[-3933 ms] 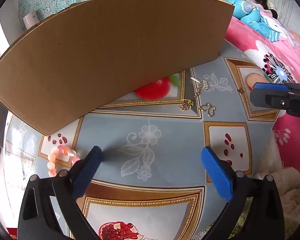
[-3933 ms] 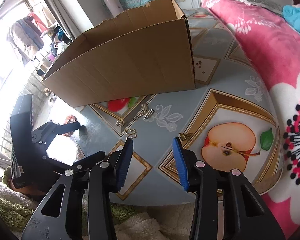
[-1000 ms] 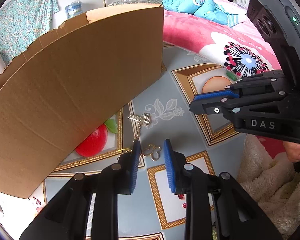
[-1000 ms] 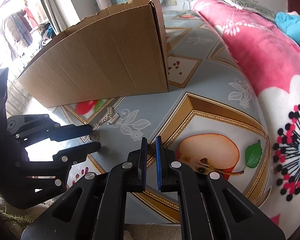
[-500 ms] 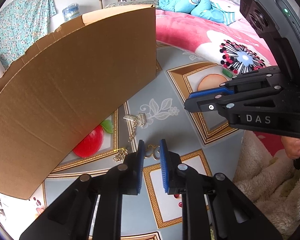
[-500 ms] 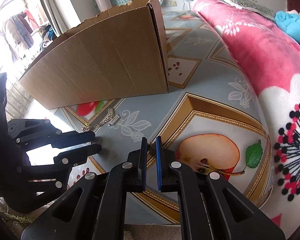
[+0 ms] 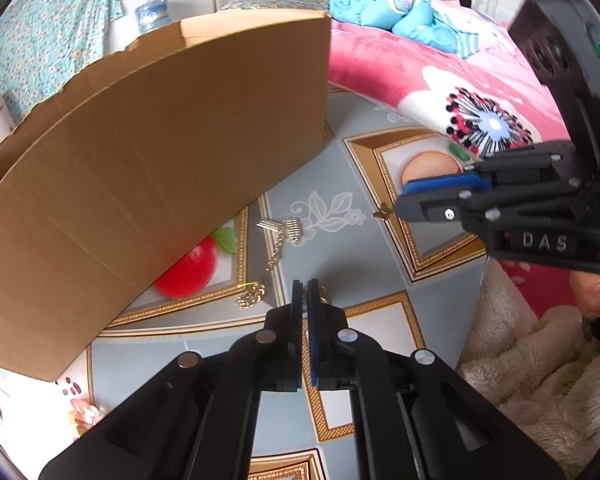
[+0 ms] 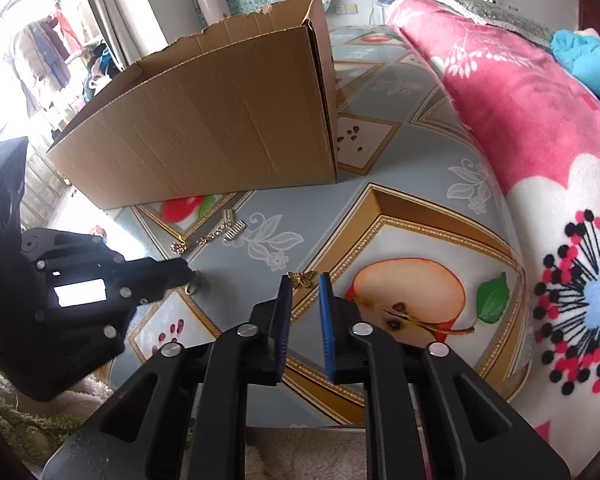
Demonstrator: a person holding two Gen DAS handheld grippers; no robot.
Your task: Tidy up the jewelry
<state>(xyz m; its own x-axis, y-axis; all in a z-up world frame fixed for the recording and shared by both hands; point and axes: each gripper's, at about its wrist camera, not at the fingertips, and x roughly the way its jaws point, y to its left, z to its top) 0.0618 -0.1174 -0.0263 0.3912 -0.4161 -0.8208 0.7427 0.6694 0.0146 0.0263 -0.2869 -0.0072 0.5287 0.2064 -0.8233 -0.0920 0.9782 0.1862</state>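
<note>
My left gripper [image 7: 305,286] is shut on a small gold looped piece [image 7: 322,290], most of it hidden by the pads. In the right wrist view the same piece [image 8: 192,288] dangles at the left gripper's tips [image 8: 189,274]. The jaws of my right gripper [image 8: 304,280] are opening. A tiny gold winged charm [image 8: 301,279] lies on the tablecloth between its tips, and the pads do not press it. From the left wrist view that charm [image 7: 382,213] sits just off the right gripper [image 7: 402,198]. An open cardboard box [image 8: 220,132] stands behind.
Silver comb-shaped earrings on a chain [image 7: 284,228] and a gold cluster [image 7: 252,294] lie near the box front [image 7: 160,160]. A pink bead bracelet [image 7: 82,412] rests at the table's left. A pink flowered blanket [image 8: 540,160] borders the table on the right, and a fluffy rug [image 7: 540,360] lies below.
The left jaws have closed onto the gold looped piece. The right jaws, shut on the winged charm before, have parted. Neither hand has shifted noticeably.
</note>
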